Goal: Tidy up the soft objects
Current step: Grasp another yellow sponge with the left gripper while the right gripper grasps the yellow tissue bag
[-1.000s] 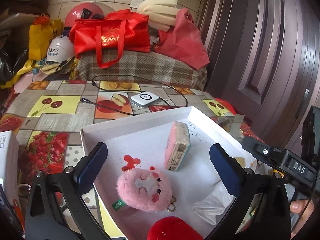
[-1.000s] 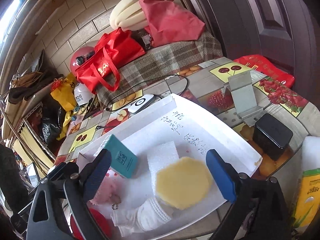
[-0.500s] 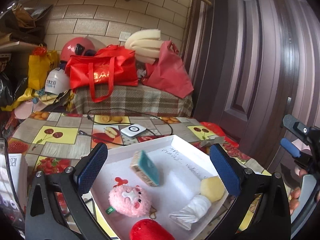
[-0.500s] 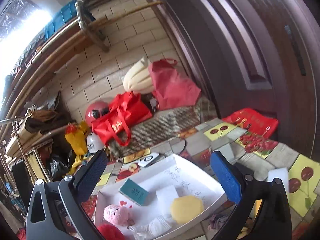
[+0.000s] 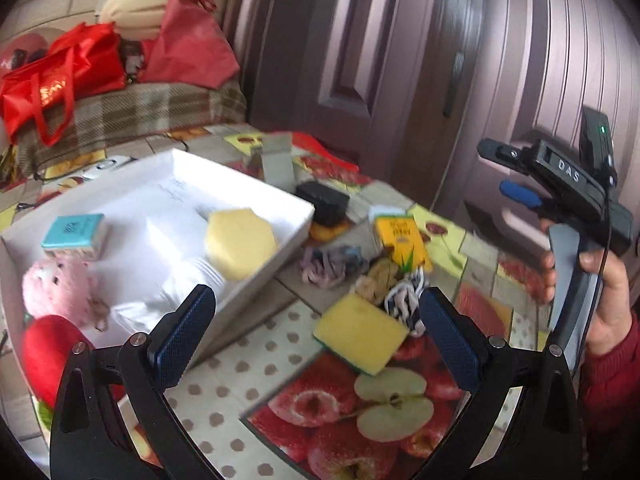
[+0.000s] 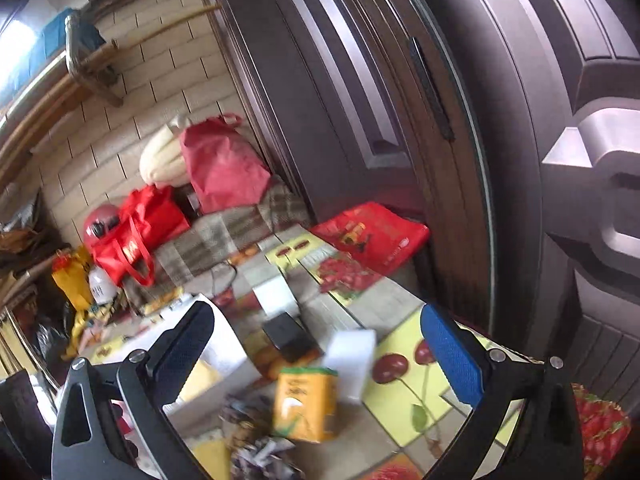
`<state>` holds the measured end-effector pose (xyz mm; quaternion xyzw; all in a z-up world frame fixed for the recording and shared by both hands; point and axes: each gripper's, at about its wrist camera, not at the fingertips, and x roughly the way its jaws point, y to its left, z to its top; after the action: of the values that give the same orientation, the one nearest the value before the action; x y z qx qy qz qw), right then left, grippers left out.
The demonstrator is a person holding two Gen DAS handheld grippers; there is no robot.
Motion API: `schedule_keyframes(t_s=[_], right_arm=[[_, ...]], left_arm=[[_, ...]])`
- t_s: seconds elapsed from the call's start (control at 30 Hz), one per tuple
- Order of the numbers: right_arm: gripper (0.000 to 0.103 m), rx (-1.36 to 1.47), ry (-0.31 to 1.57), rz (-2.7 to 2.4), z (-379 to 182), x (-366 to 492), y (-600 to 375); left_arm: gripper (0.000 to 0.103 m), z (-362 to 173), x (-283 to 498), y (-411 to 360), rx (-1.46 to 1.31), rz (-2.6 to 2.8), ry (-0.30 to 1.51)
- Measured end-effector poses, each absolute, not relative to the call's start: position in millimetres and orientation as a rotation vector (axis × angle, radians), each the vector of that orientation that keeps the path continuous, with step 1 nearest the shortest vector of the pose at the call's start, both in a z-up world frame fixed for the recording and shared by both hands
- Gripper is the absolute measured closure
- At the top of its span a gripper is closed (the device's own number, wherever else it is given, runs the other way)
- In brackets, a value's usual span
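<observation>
A white tray (image 5: 256, 188) holds a yellow round sponge (image 5: 240, 242), a teal-topped sponge (image 5: 74, 236), a pink plush (image 5: 58, 290), a red plush (image 5: 46, 354) and white soft pieces. On the table right of it lie a yellow-green sponge (image 5: 360, 334), a purple cloth (image 5: 332, 266), a striped cloth (image 5: 404, 300) and a yellow pack (image 5: 402, 242). My left gripper (image 5: 316, 338) is open and empty above the yellow-green sponge. My right gripper (image 6: 320, 354) is open and empty, above the yellow pack (image 6: 306, 408); it shows at the right in the left wrist view (image 5: 560, 188).
A black box (image 5: 323, 201) and a grey stand (image 5: 276, 162) sit behind the tray's right corner. A white block (image 6: 350, 356) lies by the yellow pack. A dark door (image 5: 420, 60) stands close on the right. Red bags (image 5: 60, 76) lie at the back.
Both grippers have swung right, away from over the tray, toward the loose items on the table. Both stay open and empty.
</observation>
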<state>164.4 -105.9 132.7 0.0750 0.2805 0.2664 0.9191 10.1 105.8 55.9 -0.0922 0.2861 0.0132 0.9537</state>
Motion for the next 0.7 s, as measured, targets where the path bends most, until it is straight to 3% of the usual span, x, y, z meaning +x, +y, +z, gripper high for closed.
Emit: schedule_keyframes(t_s=[0.13, 0.2, 0.27, 0.53, 0.63, 0.67, 0.7], right_arm=[[0.000, 0.052, 0.732, 0.558, 99.7, 180.2, -87.8], [0.009, 0.076, 0.761, 0.575, 89.0, 184.1, -84.1], [0.023, 0.051, 0.760, 0.577, 84.6, 184.8, -69.7], [0.024, -0.121, 0.765, 0.549, 71.2, 181.6, -26.6], [0.035, -0.141, 0.785, 0.555, 66.8, 182.3, -24.9], [0.050, -0.131, 0.779, 0.569, 67.9, 181.6, -26.9], [0.050, -0.122, 0.777, 0.577, 67.5, 181.4, -28.9]], left_arm=[[0.001, 41.3, 21.1, 88.7, -0.152, 0.001, 0.667], [0.001, 42.3, 19.0, 85.5, -0.145, 0.005, 0.656], [0.011, 41.6, 20.5, 84.2, -0.136, 0.012, 0.664], [0.014, 31.4, 47.7, 63.8, -0.049, -0.032, 0.749], [0.014, 20.5, 64.9, 63.4, -0.044, -0.024, 0.828], [0.023, 18.1, 66.2, 65.6, -0.055, -0.028, 0.844], [0.037, 18.3, 64.7, 68.5, -0.072, -0.037, 0.839]])
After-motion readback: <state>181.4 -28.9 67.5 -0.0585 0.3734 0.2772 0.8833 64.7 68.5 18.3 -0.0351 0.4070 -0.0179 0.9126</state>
